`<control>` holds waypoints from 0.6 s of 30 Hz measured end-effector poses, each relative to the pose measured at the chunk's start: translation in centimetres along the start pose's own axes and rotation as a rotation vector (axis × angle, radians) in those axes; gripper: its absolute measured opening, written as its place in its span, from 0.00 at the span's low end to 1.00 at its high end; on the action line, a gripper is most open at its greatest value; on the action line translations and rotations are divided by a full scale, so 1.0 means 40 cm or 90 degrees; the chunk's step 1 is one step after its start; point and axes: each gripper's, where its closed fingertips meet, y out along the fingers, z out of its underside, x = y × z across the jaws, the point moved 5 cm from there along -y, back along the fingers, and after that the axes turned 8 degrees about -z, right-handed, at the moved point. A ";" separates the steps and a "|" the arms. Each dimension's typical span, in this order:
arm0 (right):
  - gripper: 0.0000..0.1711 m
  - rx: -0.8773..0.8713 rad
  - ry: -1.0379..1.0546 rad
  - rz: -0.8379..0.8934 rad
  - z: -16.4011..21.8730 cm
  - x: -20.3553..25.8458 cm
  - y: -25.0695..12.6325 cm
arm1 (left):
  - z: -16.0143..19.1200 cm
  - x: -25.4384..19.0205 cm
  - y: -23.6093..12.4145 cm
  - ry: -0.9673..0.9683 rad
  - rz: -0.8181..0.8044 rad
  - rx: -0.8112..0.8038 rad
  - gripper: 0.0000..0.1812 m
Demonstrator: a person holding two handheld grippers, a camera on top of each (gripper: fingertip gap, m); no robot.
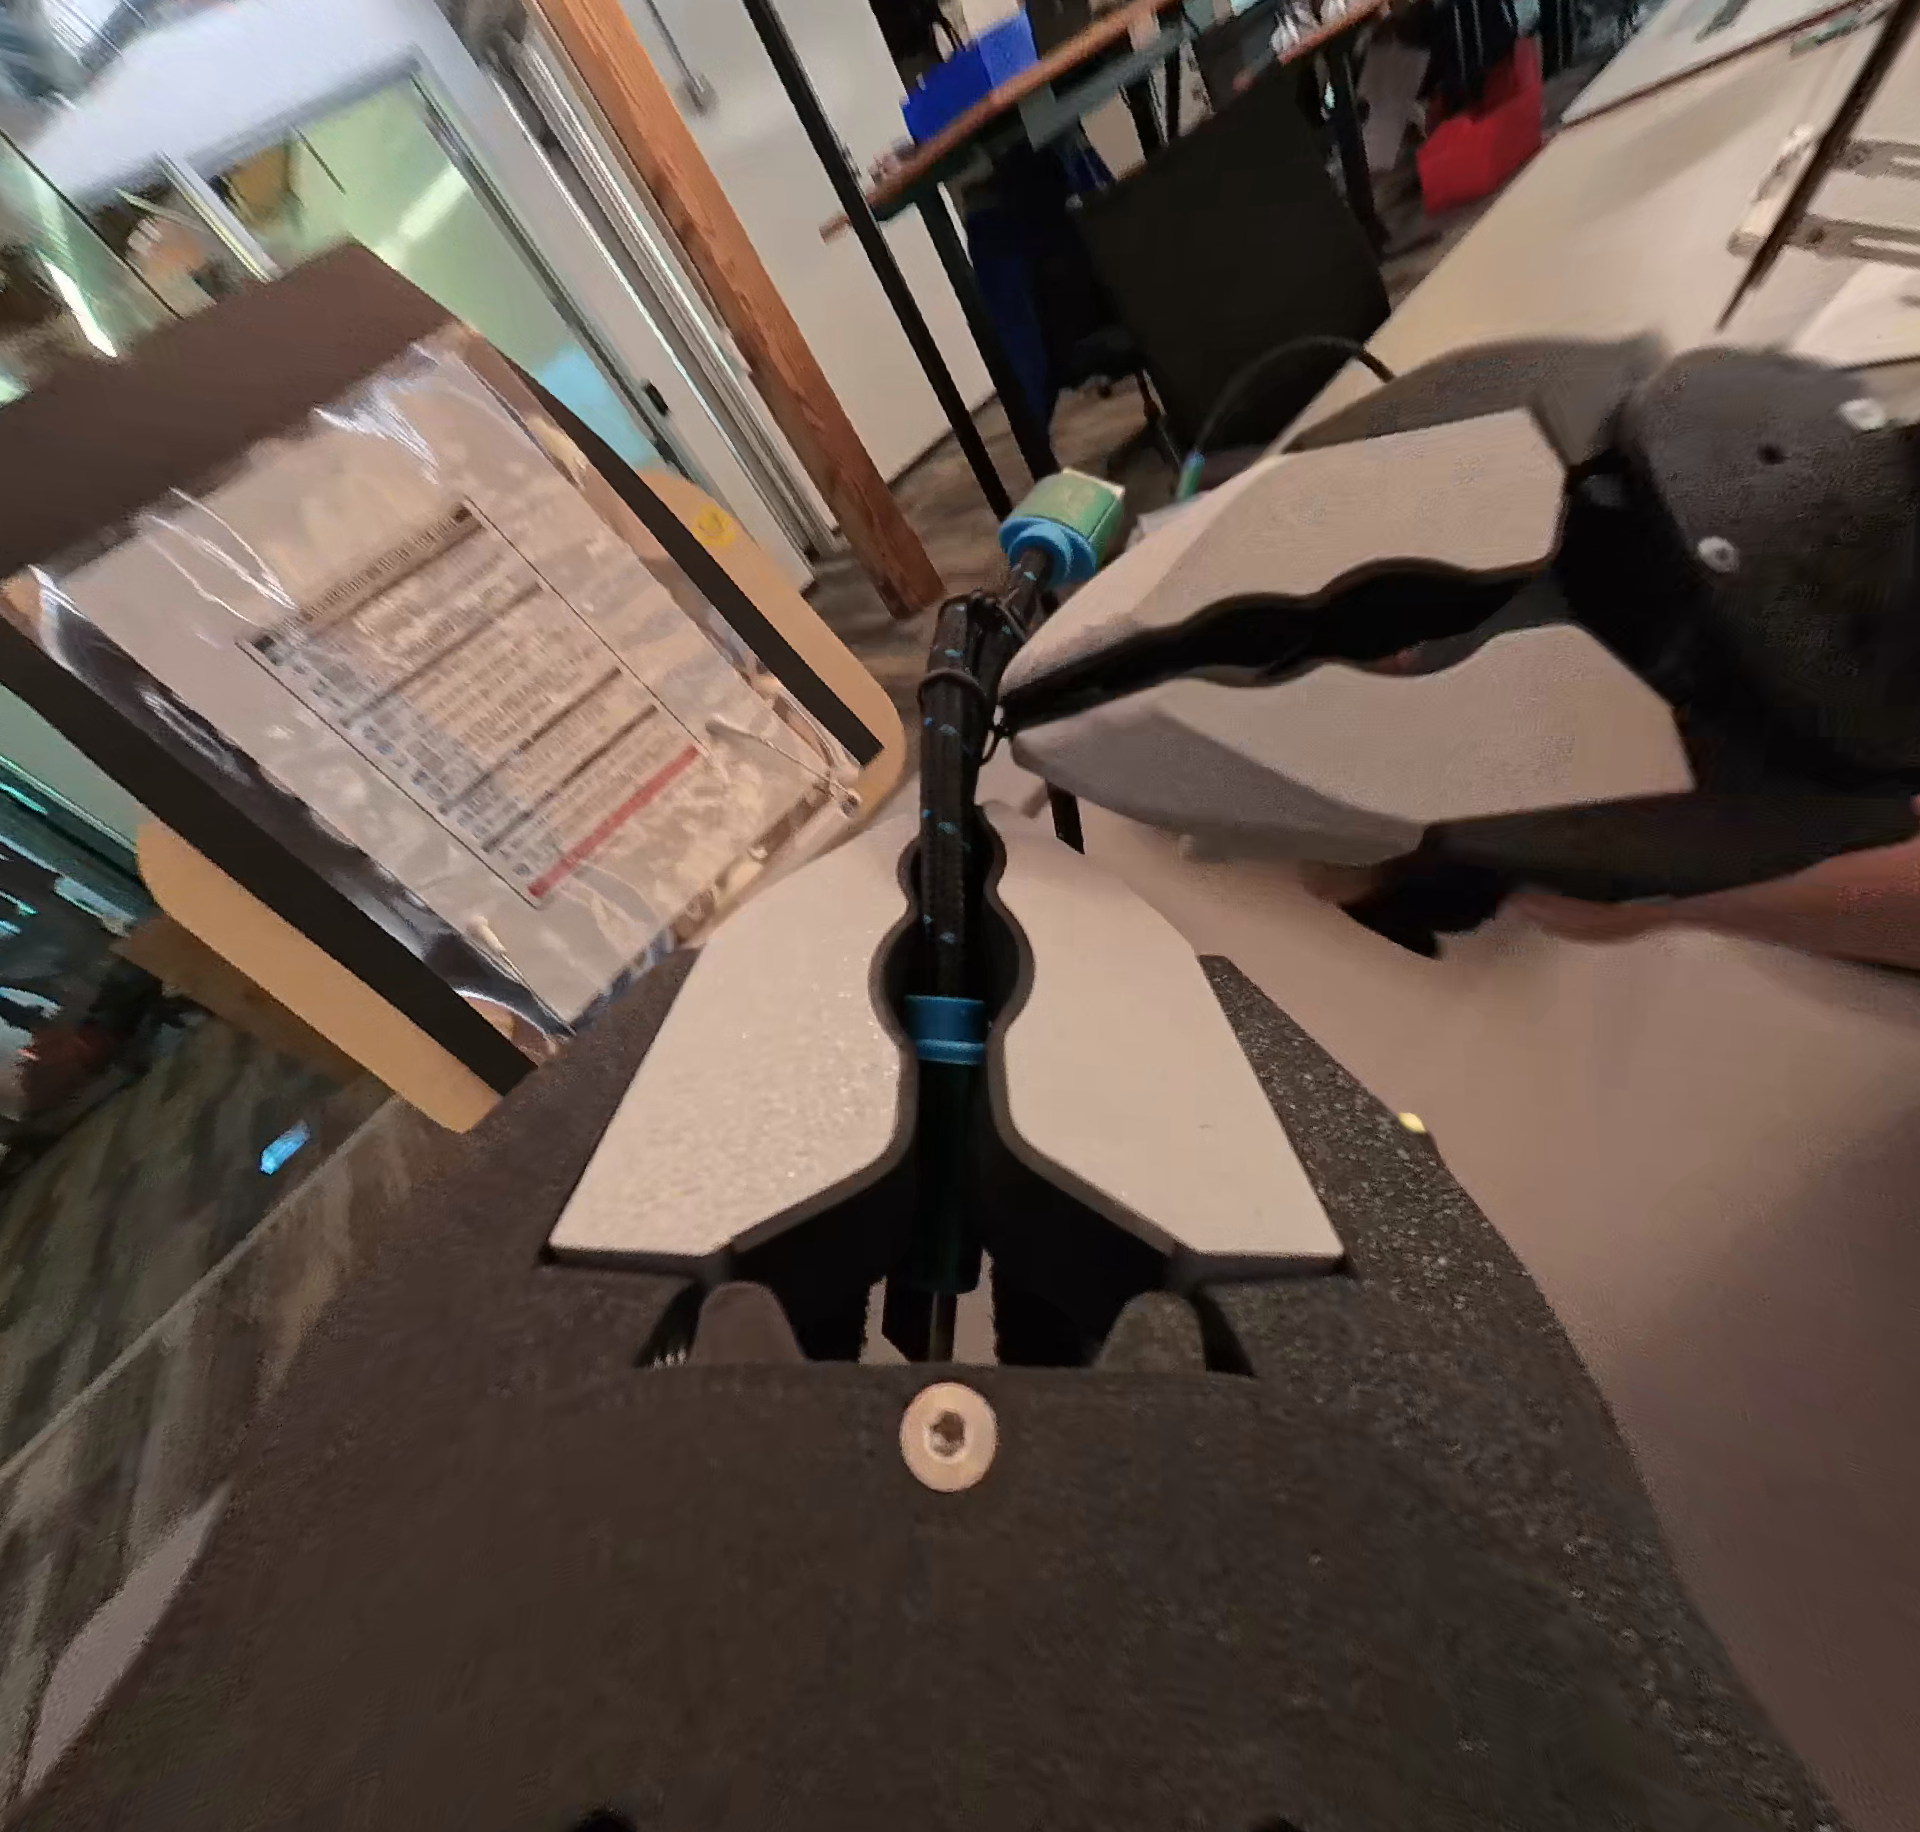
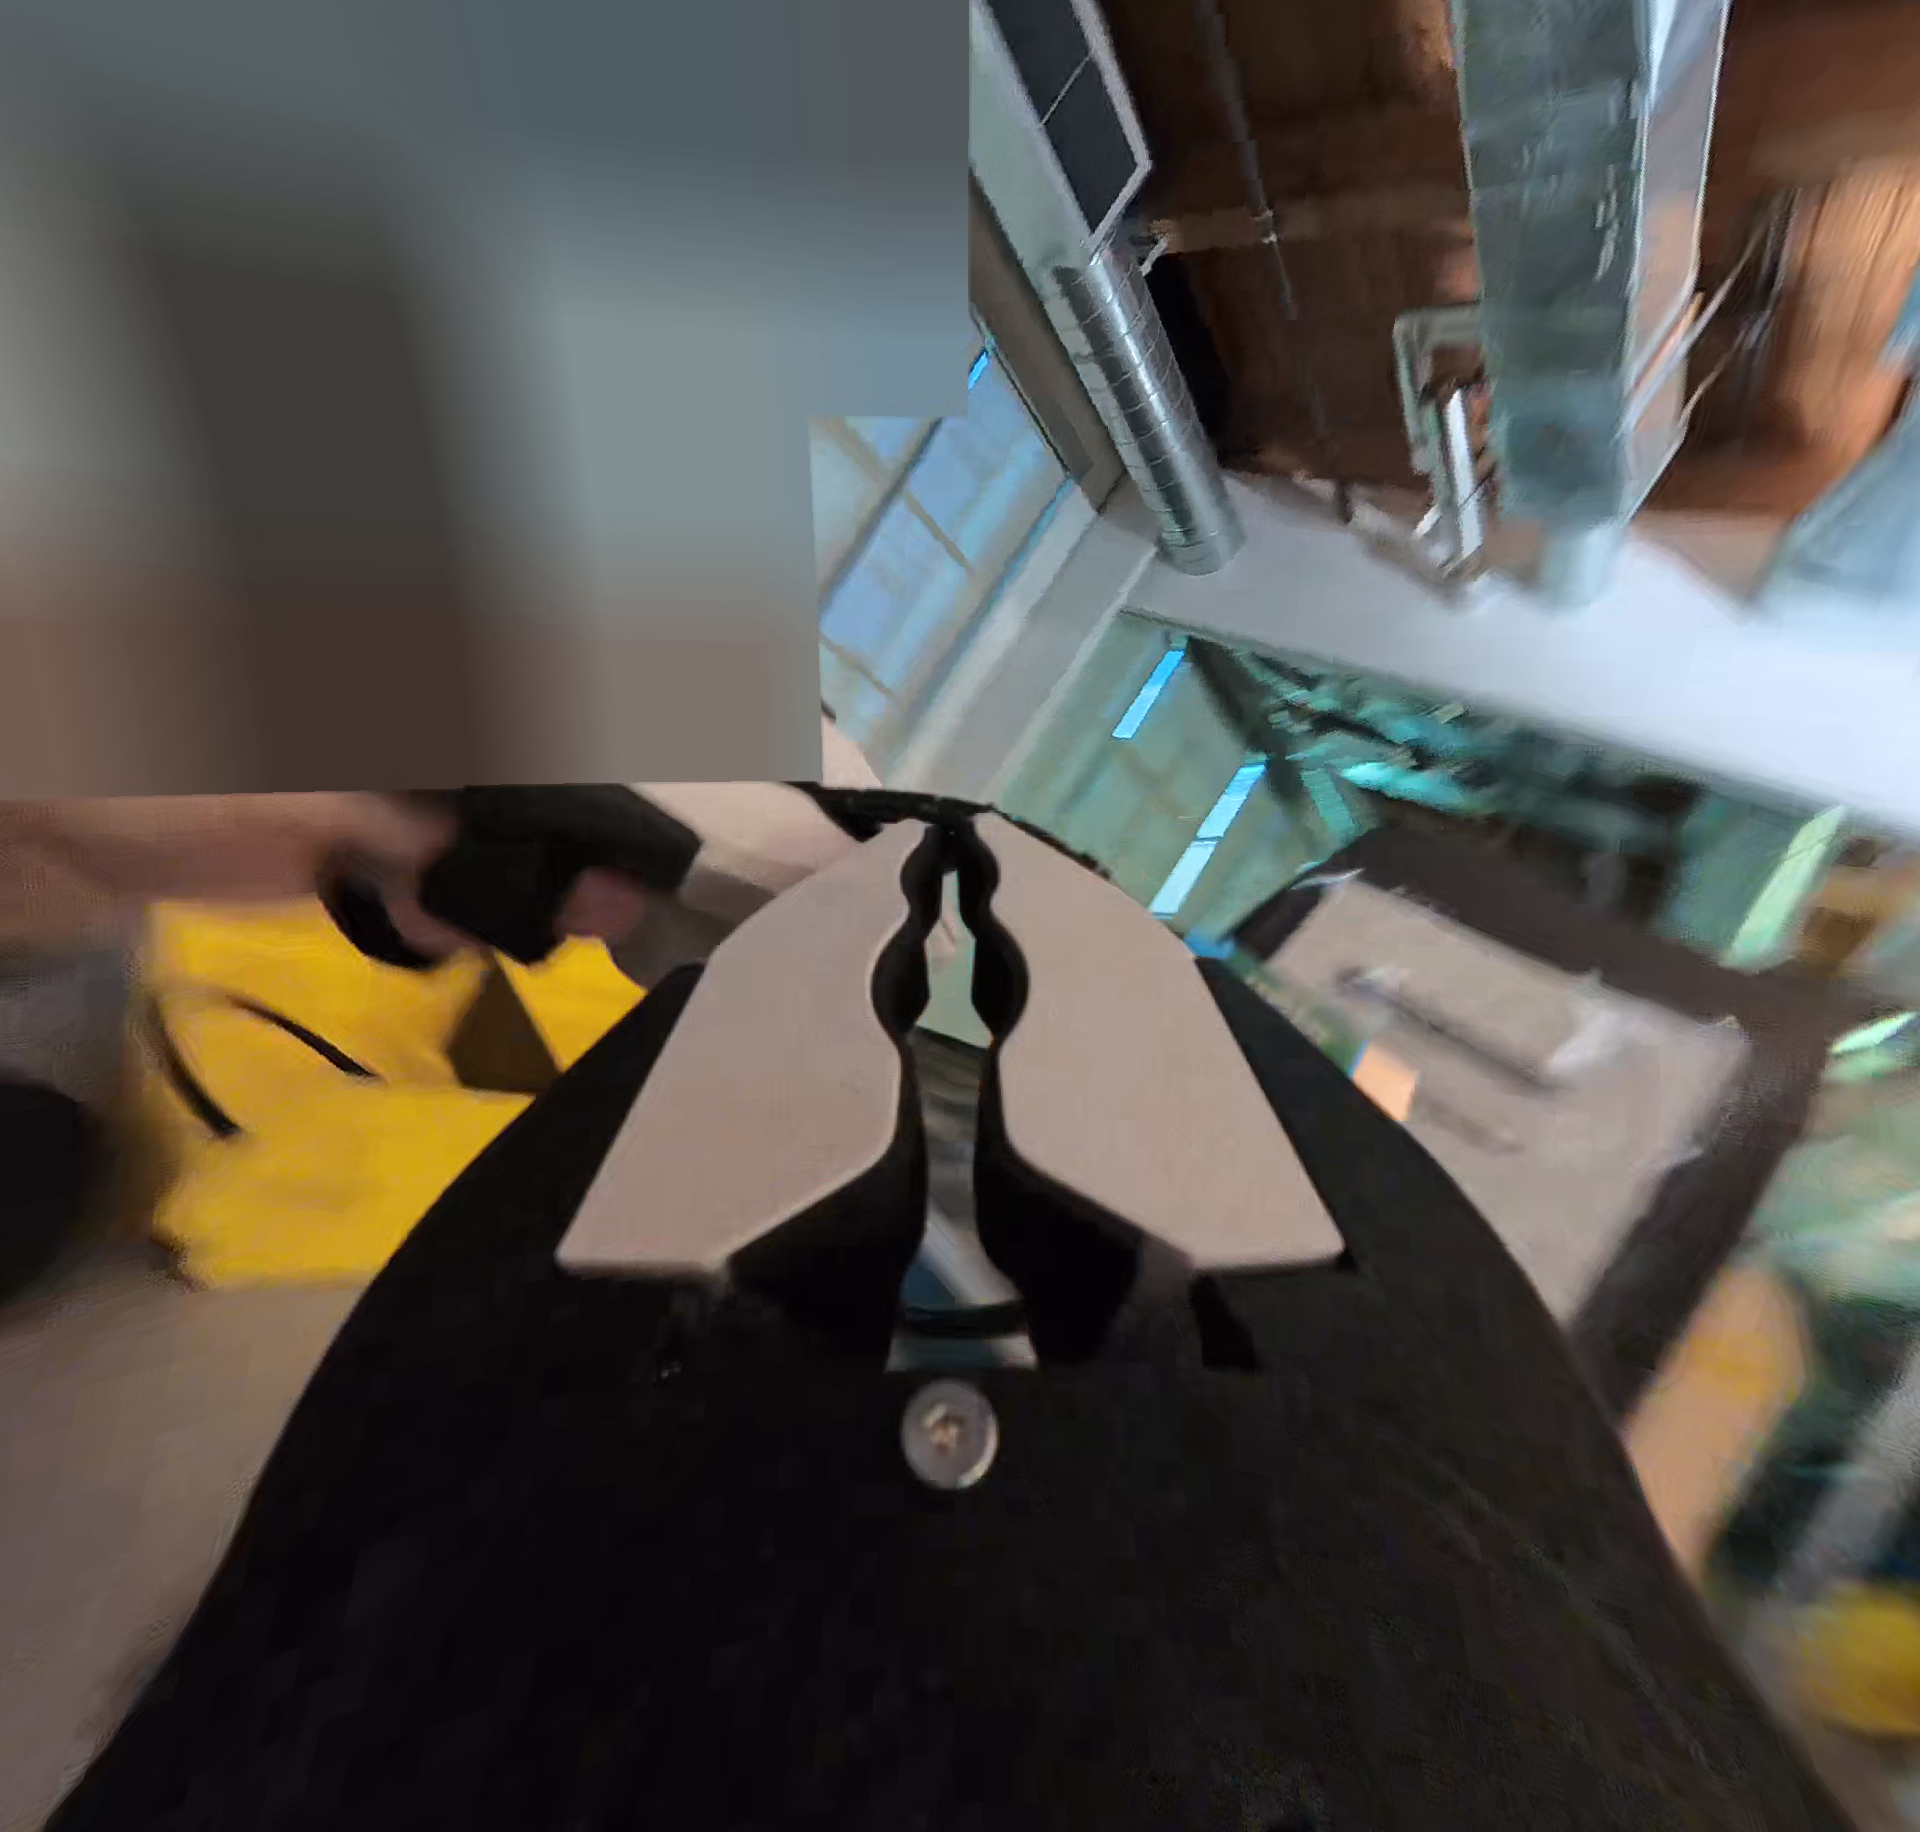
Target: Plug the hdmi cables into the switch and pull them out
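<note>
In the left wrist view my left gripper (image 1: pixel 956 847) is shut on a black braided hdmi cable (image 1: pixel 940 909) with blue flecks and a blue band. The cable runs up between the fingers, bends, and ends at a blue collar on a green block (image 1: pixel 1075 525). My right gripper (image 1: pixel 1003 717) comes in from the right and is shut, its tips pinching the cable at the bound bend. In the right wrist view the right gripper (image 2: pixel 940 837) points up towards the ceiling, and the black cable (image 2: pixel 894 800) crosses its tips. I see no switch.
A framed board with a plastic-sleeved sheet (image 1: pixel 436 681) stands close on the left. The beige table top (image 1: pixel 1507 1107) stretches right. A second dark cable (image 1: pixel 1288 354) arcs behind the green block. A hand on a gripper handle (image 2: pixel 499 878) and yellow cloth (image 2: pixel 332 1107) lie to the left.
</note>
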 end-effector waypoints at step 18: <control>0.02 -0.442 1.347 -0.280 0.116 -0.030 0.030 | 0.021 0.018 0.038 0.125 -0.172 -0.091 0.03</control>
